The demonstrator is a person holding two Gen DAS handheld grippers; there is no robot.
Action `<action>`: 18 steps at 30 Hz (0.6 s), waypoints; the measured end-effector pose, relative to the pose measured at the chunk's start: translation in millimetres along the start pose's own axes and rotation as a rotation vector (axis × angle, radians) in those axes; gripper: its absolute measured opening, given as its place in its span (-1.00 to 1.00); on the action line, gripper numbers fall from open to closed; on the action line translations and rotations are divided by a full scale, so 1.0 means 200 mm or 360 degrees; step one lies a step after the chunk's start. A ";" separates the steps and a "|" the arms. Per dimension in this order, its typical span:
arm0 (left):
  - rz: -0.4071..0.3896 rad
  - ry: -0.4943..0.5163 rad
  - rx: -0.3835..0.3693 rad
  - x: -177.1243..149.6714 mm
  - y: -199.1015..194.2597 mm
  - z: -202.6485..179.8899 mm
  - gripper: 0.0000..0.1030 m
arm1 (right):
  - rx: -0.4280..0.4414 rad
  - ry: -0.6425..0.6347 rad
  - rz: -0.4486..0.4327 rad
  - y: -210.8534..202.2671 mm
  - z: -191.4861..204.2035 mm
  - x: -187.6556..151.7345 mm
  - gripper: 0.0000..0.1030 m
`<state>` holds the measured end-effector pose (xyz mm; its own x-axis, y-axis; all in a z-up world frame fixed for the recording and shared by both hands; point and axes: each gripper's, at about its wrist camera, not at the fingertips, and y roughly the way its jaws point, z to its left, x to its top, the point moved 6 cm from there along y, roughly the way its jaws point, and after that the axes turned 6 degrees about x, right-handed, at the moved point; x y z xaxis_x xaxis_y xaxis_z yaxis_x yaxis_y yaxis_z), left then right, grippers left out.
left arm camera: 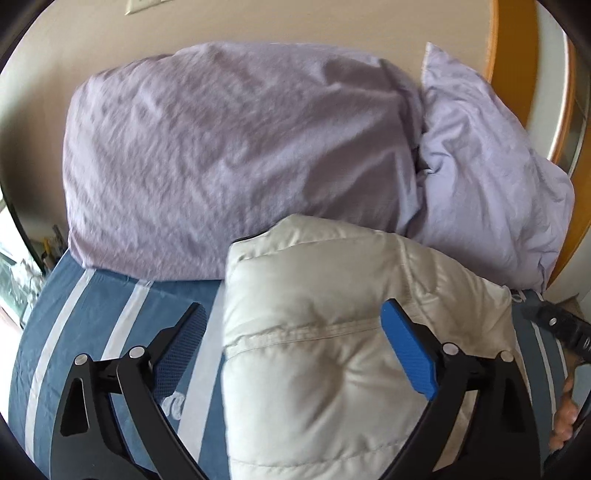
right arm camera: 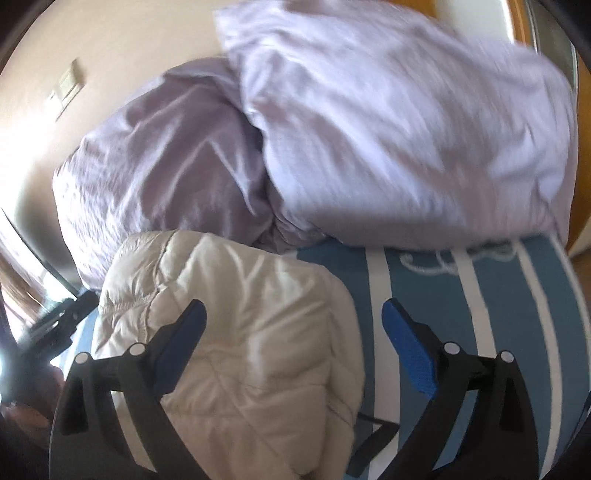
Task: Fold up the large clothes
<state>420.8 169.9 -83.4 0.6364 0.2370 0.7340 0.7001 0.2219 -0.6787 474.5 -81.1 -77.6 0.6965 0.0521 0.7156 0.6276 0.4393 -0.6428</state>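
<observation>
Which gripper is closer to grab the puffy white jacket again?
Probably the left gripper: the jacket fills the gap between its open fingers. The right gripper, also open, has the jacket only by its left finger, with striped bedsheet ahead.

A cream-white quilted puffer jacket (left arm camera: 332, 332) with stitched seams lies on a bed sheet (left arm camera: 92, 314) of medium blue crossed by white stripes, with a white looping motif near one stripe. Behind it sit two pillows: a dusty lilac pillow (left arm camera: 229, 158) and a paler lavender pillow (left arm camera: 487, 192). The wall (left arm camera: 258, 22) is warm beige with a cream switch plate (right arm camera: 66, 90). A door frame (left arm camera: 517, 55) is honey-orange wood. Both tongs, left tongs (left arm camera: 291, 350) and right tongs (right arm camera: 291, 350), are black with bright blue pads (left arm camera: 410, 354).
</observation>
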 end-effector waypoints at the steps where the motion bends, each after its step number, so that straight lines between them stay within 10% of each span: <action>1: 0.0002 0.0023 -0.0008 0.00 0.01 -0.03 0.87 | -0.0016 -0.0034 -0.0026 0.01 0.02 -0.01 0.83; 8: 0.0050 0.0125 -0.0028 -0.05 0.09 -0.15 0.87 | -0.0099 -0.0129 -0.0059 0.11 0.08 -0.08 0.31; 18: 0.0044 0.0222 -0.0016 -0.12 0.19 -0.19 0.97 | -0.0147 -0.0116 -0.0003 0.25 0.00 -0.21 0.35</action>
<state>444.9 137.7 -126.5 0.6939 0.1092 0.7118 0.6844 0.2075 -0.6990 477.6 -60.5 -139.4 0.6702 0.1178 0.7328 0.6608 0.3549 -0.6614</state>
